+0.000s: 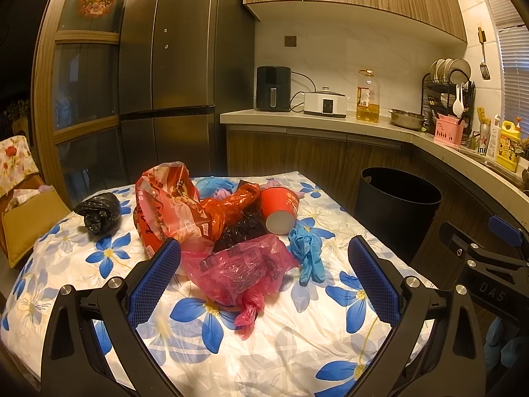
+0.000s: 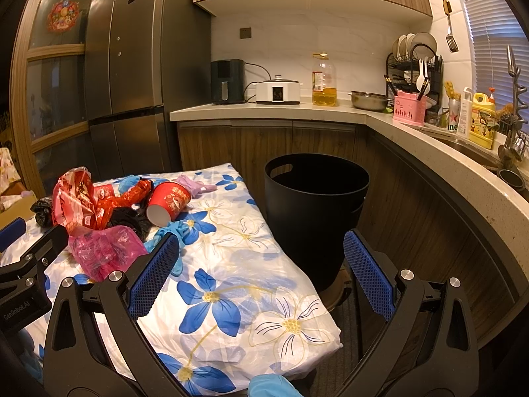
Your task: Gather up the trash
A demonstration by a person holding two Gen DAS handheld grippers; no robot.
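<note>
Pink bag (image 1: 243, 273) nearest | red cup (image 1: 280, 210), blue glove (image 1: 307, 254) beside | bin (image 2: 315, 205) off-table

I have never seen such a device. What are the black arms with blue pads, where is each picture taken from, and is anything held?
These are two hand-held grippers, each with a camera looking along its two fingers. One picture is from the left gripper, the other from the right gripper. Both are open and hold nothing. On the flowered table lies trash: a pink bag, a red cup, a red wrapper, blue gloves and a black bag. A black bin stands on the floor beside the table.
</note>
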